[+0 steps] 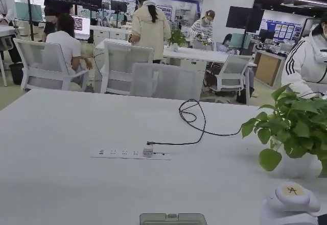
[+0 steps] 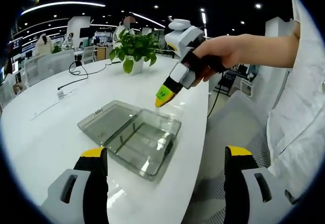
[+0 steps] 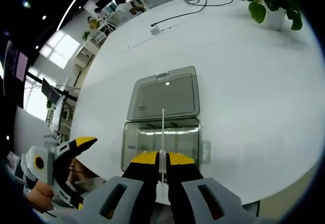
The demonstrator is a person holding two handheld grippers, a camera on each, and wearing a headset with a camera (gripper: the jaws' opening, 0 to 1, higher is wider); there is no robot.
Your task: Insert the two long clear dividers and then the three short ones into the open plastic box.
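Above the open box on the table, the right gripper clamps its fingers on a clear divider by one end, probably light, stiff and slippery, while the left gripper waits near the box, fingers released.

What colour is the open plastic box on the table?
Transparent smoky grey. The plastic box shows best in the right gripper view.

The box is clear, glossy smoke-tinted plastic lying on a smooth white table.
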